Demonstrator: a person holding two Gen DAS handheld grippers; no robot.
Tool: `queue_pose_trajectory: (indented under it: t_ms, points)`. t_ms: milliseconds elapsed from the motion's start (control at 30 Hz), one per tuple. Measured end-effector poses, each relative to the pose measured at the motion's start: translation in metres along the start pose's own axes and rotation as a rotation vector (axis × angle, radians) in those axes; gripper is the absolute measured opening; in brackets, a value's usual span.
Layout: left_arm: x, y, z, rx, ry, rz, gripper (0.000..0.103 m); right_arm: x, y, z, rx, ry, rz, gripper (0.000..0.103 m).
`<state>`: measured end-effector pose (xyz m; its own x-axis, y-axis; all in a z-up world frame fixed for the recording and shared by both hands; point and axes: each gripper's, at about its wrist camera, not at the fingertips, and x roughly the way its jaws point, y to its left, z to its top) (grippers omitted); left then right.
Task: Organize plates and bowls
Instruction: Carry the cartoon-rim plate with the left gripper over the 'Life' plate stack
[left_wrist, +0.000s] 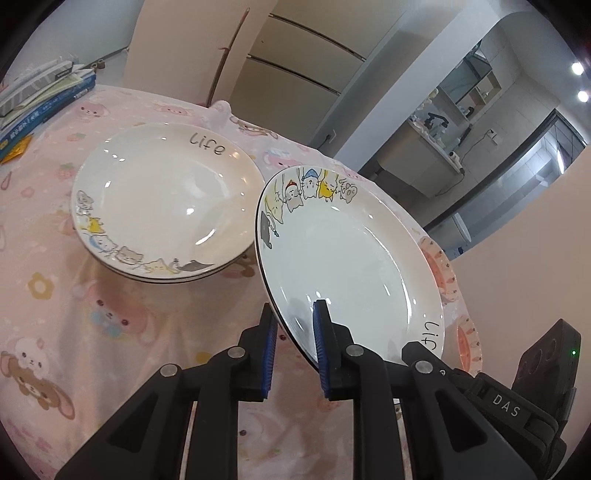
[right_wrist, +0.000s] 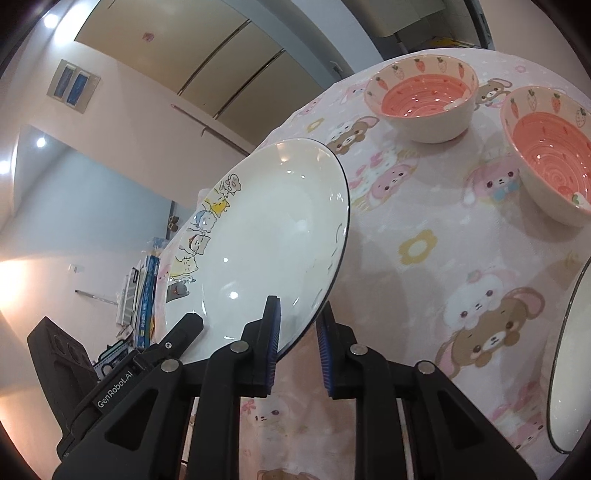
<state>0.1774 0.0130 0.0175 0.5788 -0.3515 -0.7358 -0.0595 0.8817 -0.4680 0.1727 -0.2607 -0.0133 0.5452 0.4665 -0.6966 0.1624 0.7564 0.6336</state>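
Plate (left_wrist: 343, 254) is glossy, stiff, breakable; I've both left gripper (left_wrist: 293, 347) and right gripper (right_wrist: 297, 345) clamped on its rim.

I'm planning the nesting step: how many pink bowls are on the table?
2. The far bowl sits toward the back of the table; the near bowl stands to its right, apart from it. The held plate may hide others.

The left tool (left_wrist: 293, 350) is showing black angular arms, blue ribbed pads (left_wrist: 320, 347), round silver pins and a white "DAS" label. The right tool (right_wrist: 295, 347) is looking alike, wearing "GenRobot.AI" lettering.
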Motion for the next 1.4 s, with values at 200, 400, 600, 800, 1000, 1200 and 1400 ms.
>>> queue_pose_trajectory:
  t_ms: [200, 400, 600, 800, 1000, 1200, 1400]
  points:
    - [-0.016, 0.018, 0.003, -0.029, -0.025, 0.009, 0.021, 0.010, 0.019, -0.005, -0.042, 0.014, 0.022, 0.019]
    - [-0.031, 0.042, 0.011, -0.067, -0.050, 0.025, 0.022, 0.022, 0.045, -0.009, -0.087, 0.032, 0.044, 0.018]
    - [-0.037, 0.069, 0.018, -0.117, -0.070, 0.036, 0.022, 0.040, 0.073, -0.012, -0.157, 0.051, 0.038, 0.018]
    - [-0.042, 0.095, 0.026, -0.149, -0.092, 0.059, 0.022, 0.061, 0.096, -0.017, -0.190, 0.090, 0.044, 0.018]
    - [-0.043, 0.118, 0.034, -0.184, -0.101, 0.083, 0.022, 0.083, 0.111, -0.021, -0.205, 0.129, 0.042, 0.018]
    - [-0.040, 0.133, 0.037, -0.195, -0.110, 0.101, 0.022, 0.099, 0.120, -0.026, -0.225, 0.153, 0.020, 0.018]
    - [-0.036, 0.138, 0.038, -0.198, -0.111, 0.115, 0.022, 0.109, 0.122, -0.026, -0.225, 0.173, 0.008, 0.018]
